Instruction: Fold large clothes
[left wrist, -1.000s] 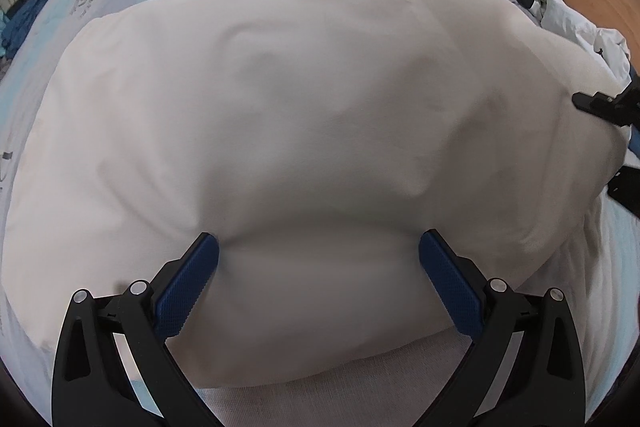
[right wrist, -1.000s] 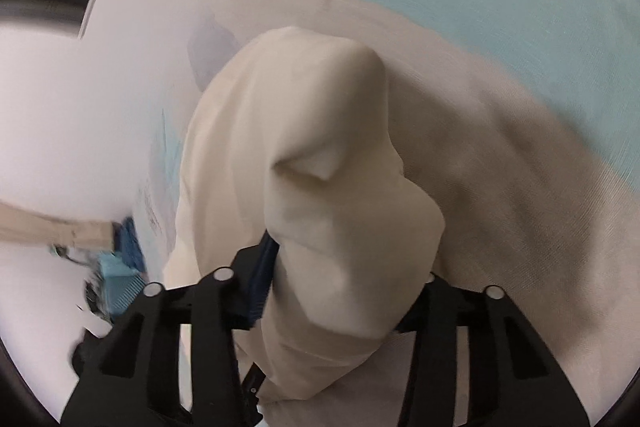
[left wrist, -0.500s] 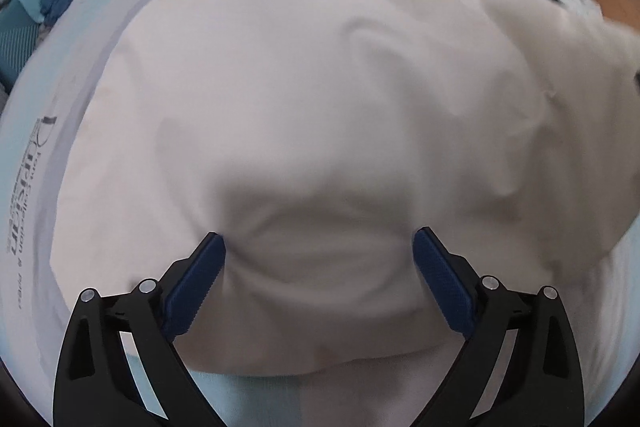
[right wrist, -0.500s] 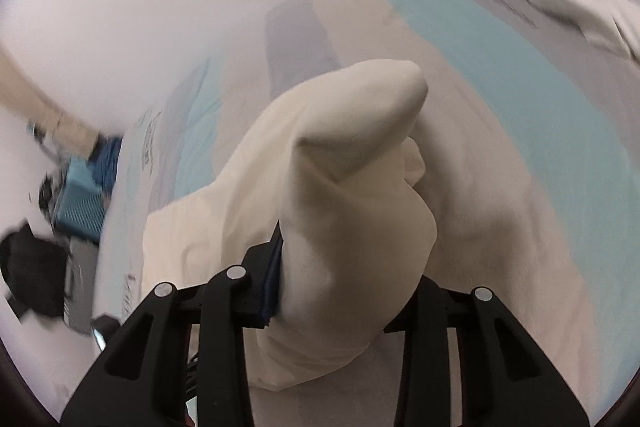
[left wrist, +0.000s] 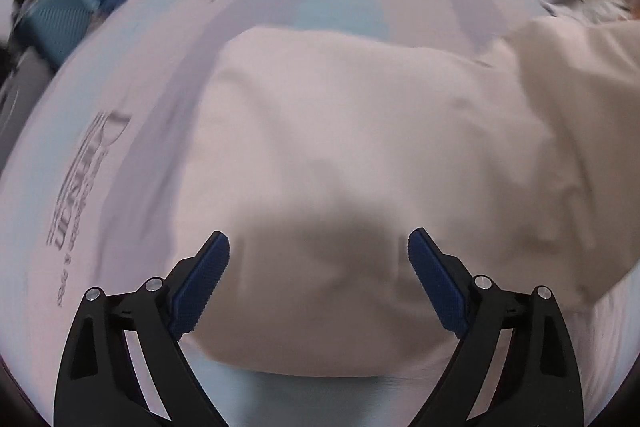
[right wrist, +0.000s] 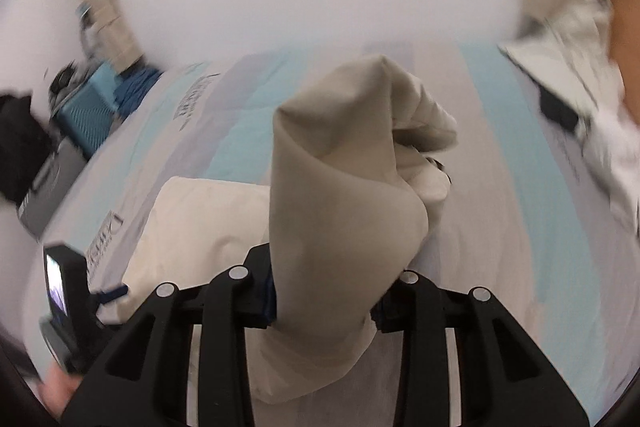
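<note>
A big cream garment (left wrist: 360, 155) sprawls flat and softly creased across the striped bedsheet (left wrist: 132, 131), one end rising at the right. The left gripper (left wrist: 318, 247) hangs just above the cloth, blue pads wide apart with fabric below the gap but nothing pinched, and the jaws are closing. From the right wrist, the right gripper (right wrist: 324, 301) is clamped on a bunched corner of that cream garment (right wrist: 340, 195), which stands up like a cone between its fingers. Only this view catches the teal suitcase (right wrist: 86, 107) beside the bed.
</note>
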`<state>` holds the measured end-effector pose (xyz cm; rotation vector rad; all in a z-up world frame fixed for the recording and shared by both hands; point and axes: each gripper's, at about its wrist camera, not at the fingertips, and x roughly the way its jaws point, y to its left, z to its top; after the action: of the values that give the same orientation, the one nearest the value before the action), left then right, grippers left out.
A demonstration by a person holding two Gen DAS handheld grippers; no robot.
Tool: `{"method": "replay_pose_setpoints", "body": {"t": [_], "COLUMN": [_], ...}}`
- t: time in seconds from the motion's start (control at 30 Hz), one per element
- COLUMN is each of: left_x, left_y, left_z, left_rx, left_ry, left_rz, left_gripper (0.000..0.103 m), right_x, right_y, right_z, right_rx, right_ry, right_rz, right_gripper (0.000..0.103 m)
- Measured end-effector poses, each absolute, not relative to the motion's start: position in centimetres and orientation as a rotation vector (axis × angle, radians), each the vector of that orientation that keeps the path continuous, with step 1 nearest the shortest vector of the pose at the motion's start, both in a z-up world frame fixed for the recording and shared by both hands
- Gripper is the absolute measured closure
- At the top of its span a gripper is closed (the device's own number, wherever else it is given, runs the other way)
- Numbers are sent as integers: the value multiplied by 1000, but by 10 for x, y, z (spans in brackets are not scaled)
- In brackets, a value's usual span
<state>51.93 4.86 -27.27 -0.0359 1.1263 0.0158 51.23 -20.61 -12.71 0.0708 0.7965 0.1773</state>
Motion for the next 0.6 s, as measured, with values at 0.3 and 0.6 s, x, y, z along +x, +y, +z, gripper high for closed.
{"method": "replay_pose_setpoints", "body": {"t": [0.3,0.6], "left_x": [541,529], "left_y": [68,134], "left_z": [-317,-305], "left_rx": [-143,-212], "left_ry": [1229,1223], "left_rz": [-35,11], "left_gripper": [12,13], "right_x": [508,487], "right_y": [-99,-15], "right_z": [-121,-151], "right_rx": [-210,-398], "right_ry": [749,790], "right_rz": [378,535], "right_gripper": [73,79]}}
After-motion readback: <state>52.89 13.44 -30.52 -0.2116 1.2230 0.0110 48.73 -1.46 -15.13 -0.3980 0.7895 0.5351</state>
